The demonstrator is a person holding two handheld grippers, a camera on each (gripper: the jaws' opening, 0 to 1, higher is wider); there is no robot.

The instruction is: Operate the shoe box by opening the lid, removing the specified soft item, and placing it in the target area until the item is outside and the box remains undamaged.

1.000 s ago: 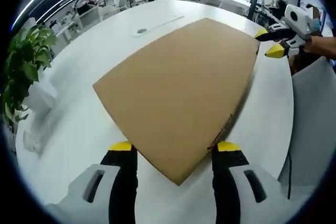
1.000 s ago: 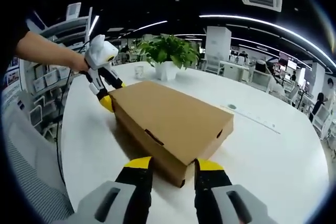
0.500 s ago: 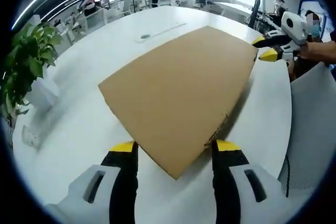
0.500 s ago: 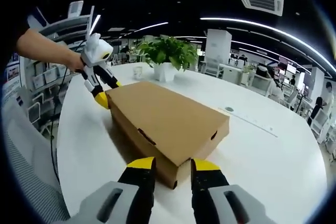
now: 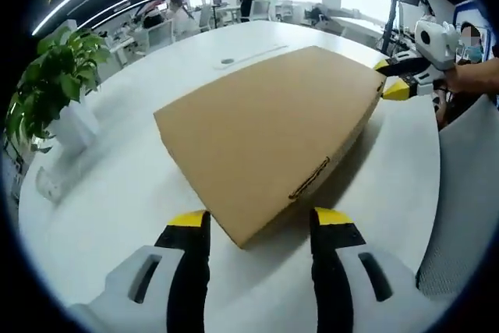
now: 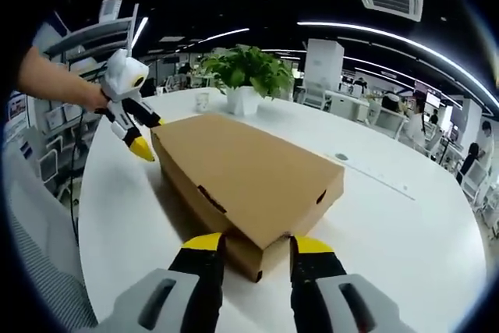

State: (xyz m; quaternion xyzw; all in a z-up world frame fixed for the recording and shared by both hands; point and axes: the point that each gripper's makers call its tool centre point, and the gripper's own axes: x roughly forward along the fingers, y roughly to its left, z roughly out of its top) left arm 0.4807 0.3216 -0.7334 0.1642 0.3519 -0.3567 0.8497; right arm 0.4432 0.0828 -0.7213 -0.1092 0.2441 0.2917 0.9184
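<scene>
Left gripper view looks over a big brown shoe box [image 5: 269, 134] lying flat on a round white table [image 5: 117, 185]. The lid is down and shut. One corner of the box points at 6 o'clock, between the two yellow-tipped jaws of the left gripper [image 5: 257, 228]. The jaws stand wide apart, one on each side of that corner. I cannot tell if they touch the box. At 2 o'clock the right gripper [image 5: 394, 76] sits at the far corner of the box, held by a hand at the edge. A green plant [image 5: 51, 79] in a white pot stands on the table at 9 o'clock, well apart from the box.

Right gripper view shows the same shoe box [image 6: 249, 177] from the other end. Its near corner sits at 6 o'clock between the jaws of the right gripper [image 6: 253, 247]. These jaws are open too, a bit wider than the corner, and hold nothing. At 10 o'clock the left gripper [image 6: 144, 134] is at the far corner of the box, with a hand [image 6: 93, 99] behind it. The plant [image 6: 245, 72] stands at 12 o'clock, behind the box. The white table [image 6: 413, 224] spreads out toward 3 o'clock.
</scene>
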